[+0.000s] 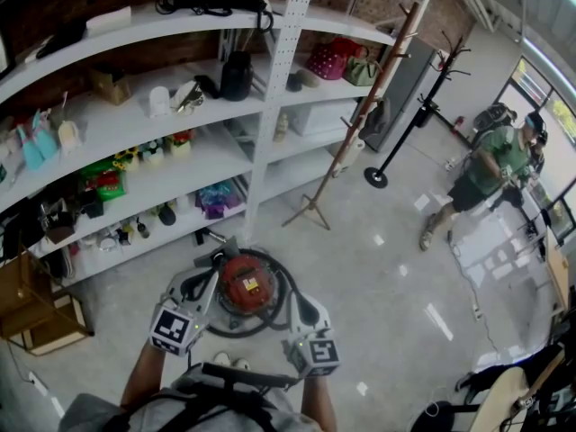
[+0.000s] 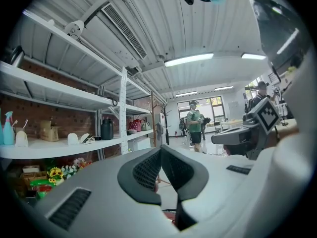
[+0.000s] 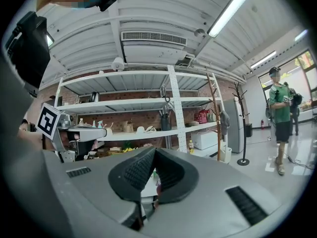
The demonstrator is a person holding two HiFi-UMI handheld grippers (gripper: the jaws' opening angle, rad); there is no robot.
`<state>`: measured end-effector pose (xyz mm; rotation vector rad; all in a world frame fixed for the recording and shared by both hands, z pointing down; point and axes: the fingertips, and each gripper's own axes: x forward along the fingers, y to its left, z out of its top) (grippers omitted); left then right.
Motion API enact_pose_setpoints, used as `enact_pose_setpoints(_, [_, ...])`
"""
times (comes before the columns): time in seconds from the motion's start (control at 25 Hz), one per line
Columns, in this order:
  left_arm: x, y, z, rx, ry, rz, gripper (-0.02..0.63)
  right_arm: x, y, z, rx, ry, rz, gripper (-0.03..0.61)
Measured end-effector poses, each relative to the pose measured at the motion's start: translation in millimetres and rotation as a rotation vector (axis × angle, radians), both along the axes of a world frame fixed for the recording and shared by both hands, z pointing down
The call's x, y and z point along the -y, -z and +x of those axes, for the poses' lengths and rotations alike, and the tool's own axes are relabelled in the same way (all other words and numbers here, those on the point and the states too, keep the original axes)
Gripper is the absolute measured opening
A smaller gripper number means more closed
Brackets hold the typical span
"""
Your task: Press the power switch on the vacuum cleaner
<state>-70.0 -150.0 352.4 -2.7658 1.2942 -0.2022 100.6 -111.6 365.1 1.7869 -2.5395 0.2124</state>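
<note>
I see the red vacuum cleaner (image 1: pixel 247 284) on the floor (image 1: pixel 396 268), close in front of the shelf (image 1: pixel 135 165), between my two grippers. The left gripper (image 2: pixel 160 149) and the right gripper (image 3: pixel 155 151) both have jaws pressed together, holding nothing. Wide free floor lies on the right.

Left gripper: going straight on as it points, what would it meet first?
Likely nothing close. The left gripper, claw shut, points level over the red vacuum cleaner; farther on stands the wooden coat stand, depth unclear.
</note>
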Motion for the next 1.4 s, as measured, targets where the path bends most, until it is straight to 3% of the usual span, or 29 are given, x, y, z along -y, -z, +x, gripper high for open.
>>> enact_pose_setpoints(0.64, [8.5, 2.2, 11.5, -0.019, -0.004, -0.022, 0.008, 5.5, -4.4, 8.0, -0.006, -0.026, 0.000, 0.002])
enact_pose_setpoints(1.4, [0.6, 0.0, 13.7, -0.011, 0.012, -0.029, 0.009, 1.2, -10.2, 0.3, -0.001, 0.027, -0.004, 0.002])
